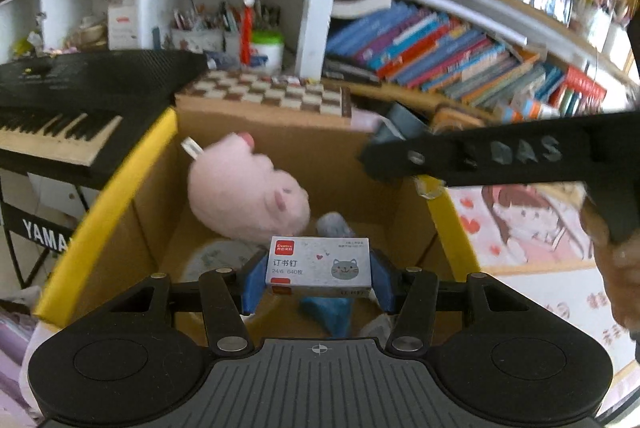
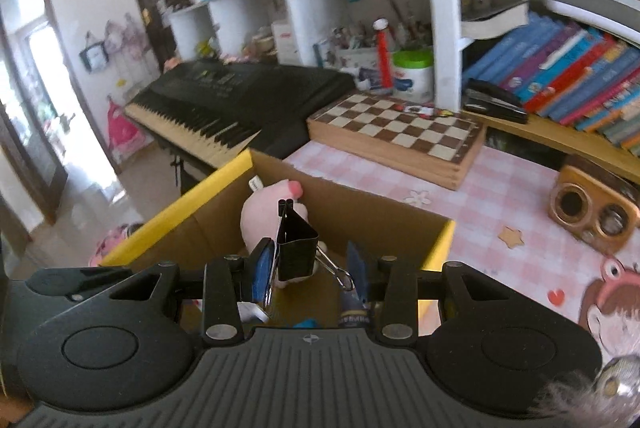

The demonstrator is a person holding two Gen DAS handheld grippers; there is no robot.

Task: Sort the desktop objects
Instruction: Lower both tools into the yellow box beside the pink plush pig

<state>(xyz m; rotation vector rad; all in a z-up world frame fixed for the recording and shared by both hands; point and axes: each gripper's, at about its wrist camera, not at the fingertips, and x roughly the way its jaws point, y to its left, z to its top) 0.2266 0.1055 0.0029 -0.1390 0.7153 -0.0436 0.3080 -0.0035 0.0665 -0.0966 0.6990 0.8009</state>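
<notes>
Left gripper (image 1: 318, 278) gripped staple box (image 1: 318, 266) above cardboard box (image 1: 108, 188); right gripper (image 2: 308, 274), fingers apart, binder clip (image 2: 297, 252) against left finger. Next: release inside.

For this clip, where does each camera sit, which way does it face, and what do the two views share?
Left wrist: on the left gripper, looking down into the cardboard box; its fingers clamp a staple box; the right gripper crosses above.
Right wrist: on the right gripper, facing the box, binder clip between its fingers.
Shared: box, pink plush, keyboard, chessboard.
</notes>
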